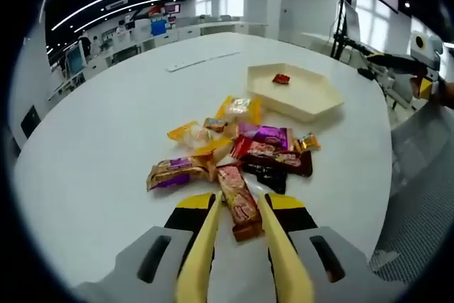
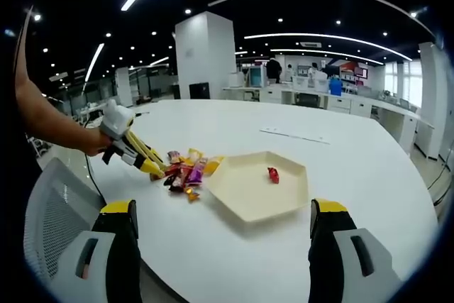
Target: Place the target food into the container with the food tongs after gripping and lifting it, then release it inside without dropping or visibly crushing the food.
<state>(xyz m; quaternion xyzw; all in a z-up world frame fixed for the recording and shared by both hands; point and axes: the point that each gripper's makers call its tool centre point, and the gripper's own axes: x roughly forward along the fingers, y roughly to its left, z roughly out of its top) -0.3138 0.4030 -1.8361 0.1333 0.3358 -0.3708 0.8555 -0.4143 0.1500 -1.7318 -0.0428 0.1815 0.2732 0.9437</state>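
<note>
My left gripper [image 1: 241, 221] fingers straddle a snack bar [image 1: 240, 207], not clamped; my right gripper [image 2: 223, 221] fingers gape wide over the bench [image 2: 340, 175].

You are looking at a mesh chair [image 2: 53, 207] sitting at eight o'clock, a pillar [image 2: 206, 54] standing at twelve.

A heap of wrapped snacks [image 1: 237, 157] is seen near the worktop's edge, purple, orange, yellow and dark wrappers overlapping. A long reddish bar [image 1: 240, 207] is laid nearest that edge. Beside the heap, a cream hexagonal tray [image 1: 301, 101] is set flat, one small red piece [image 1: 281, 79] inside it.
</note>
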